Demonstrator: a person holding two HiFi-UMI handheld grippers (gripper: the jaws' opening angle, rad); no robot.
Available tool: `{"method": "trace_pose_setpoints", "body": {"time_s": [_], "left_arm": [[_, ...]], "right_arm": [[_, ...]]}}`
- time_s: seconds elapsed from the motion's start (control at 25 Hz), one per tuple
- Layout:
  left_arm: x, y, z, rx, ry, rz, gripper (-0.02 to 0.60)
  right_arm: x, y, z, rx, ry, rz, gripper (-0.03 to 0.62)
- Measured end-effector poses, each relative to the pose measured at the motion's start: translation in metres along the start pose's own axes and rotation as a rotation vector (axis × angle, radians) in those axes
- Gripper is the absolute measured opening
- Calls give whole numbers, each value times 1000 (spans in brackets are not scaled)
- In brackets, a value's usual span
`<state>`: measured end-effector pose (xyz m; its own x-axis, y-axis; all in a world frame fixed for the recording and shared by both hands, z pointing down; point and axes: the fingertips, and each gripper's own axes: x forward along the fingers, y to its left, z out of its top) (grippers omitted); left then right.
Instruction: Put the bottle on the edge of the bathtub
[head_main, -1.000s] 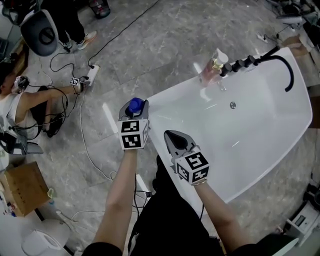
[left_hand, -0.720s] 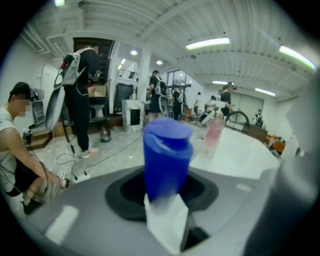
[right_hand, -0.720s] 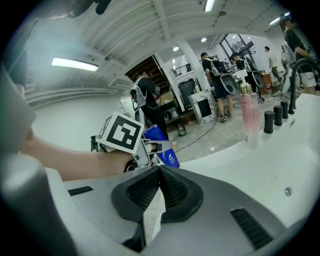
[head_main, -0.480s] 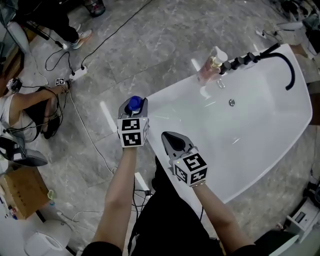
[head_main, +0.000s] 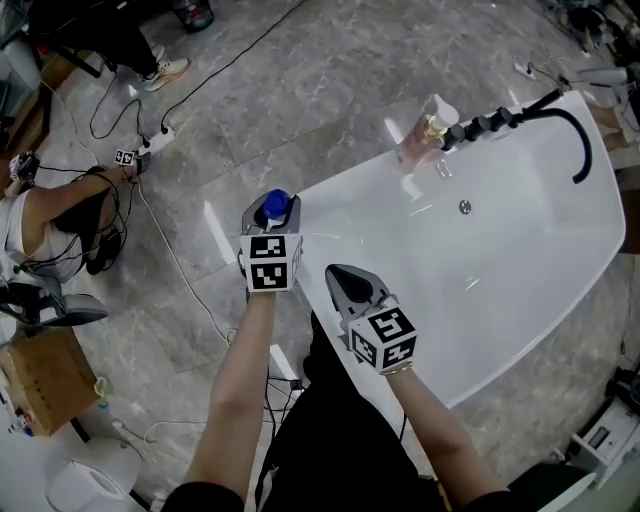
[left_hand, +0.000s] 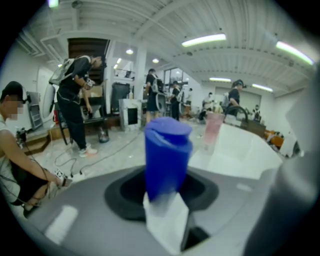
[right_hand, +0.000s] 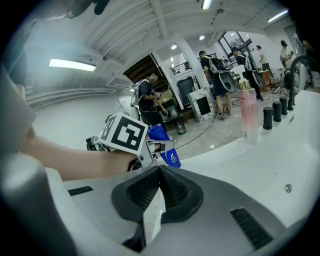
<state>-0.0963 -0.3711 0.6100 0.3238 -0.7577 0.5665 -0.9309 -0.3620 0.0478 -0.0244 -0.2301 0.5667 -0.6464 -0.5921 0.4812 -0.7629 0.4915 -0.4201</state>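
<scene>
Clamped upright on the blue bottle (head_main: 274, 205), as a second ago: the left gripper (head_main: 268, 222), fingers pressed to its sides, at the near left corner of the bathtub (head_main: 530, 270), hardly shifted against the rim. Just right of it, the right gripper (head_main: 345, 275), fingers together, unmoved too. Gone from the head view's far left: a round dark thing.

Far along the rim, well apart: a pink bottle (head_main: 418, 140) beside a black hose (head_main: 565, 115). On the floor at left, a power strip (head_main: 157, 142) and a seated person (head_main: 60, 210).

Only in the right gripper view: white print low on the blue bottle (right_hand: 165, 145), base hidden behind the right gripper (right_hand: 159, 170). Only in the left gripper view: standing people (left_hand: 75, 100) far off.
</scene>
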Motion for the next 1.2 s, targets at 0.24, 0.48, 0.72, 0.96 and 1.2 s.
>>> {"method": "trace_pose_setpoints", "body": {"time_s": [0.24, 0.48, 0.72, 0.96, 1.2], "left_arm": [[4, -3, 0, 12, 2, -15, 169], [5, -3, 3, 3, -6, -19, 189], [3, -5, 7, -11, -7, -27, 247], [-11, -5, 6, -42, -14, -25, 281], [-35, -6, 2, -61, -13, -36, 266]], "right_arm": [[-1, 0, -1, 3, 1, 0, 2], [-2, 1, -1, 8, 0, -2, 2], [-5, -3, 1, 21, -6, -9, 2], [-5, -2, 4, 13, -16, -12, 2], [-10, 6, 11, -2, -31, -16, 2]]}}
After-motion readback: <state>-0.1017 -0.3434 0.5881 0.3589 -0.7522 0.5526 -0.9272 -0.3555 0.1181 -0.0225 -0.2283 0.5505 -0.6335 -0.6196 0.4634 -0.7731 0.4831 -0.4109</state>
